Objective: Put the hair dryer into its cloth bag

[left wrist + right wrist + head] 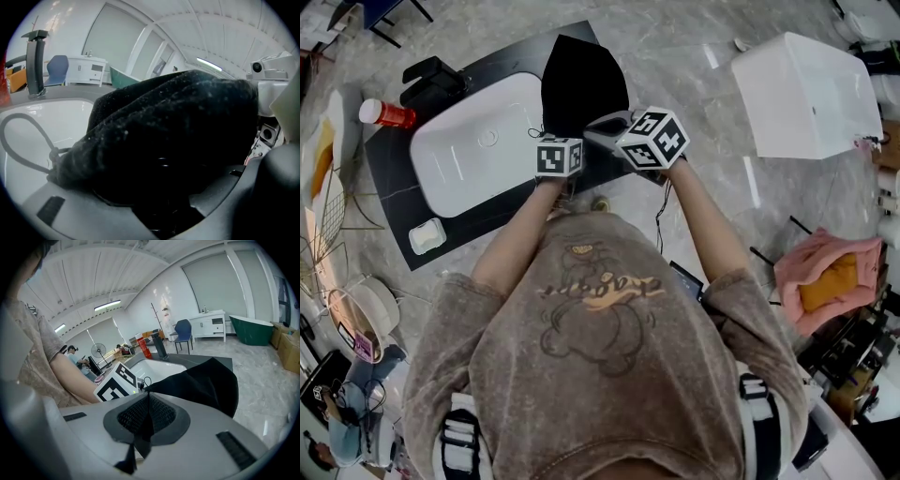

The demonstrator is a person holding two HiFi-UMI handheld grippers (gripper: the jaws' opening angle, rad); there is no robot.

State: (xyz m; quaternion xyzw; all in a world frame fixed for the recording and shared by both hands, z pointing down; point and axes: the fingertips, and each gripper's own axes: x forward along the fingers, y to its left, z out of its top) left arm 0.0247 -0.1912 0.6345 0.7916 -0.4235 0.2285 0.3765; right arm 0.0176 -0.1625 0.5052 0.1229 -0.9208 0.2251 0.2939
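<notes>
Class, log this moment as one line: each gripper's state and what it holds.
left gripper: jaws wide, cloth bag between, grip unclear | right gripper: shut on bag edge | bag: beside sink

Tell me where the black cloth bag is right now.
Head view, centre top: the black cloth bag is over the right end of the white sink, its edge pinched by the right gripper.

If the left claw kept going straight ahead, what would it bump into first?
The black cloth bag, bulging between the wide-apart jaws of the left claw; whether it touches is unclear.
</notes>
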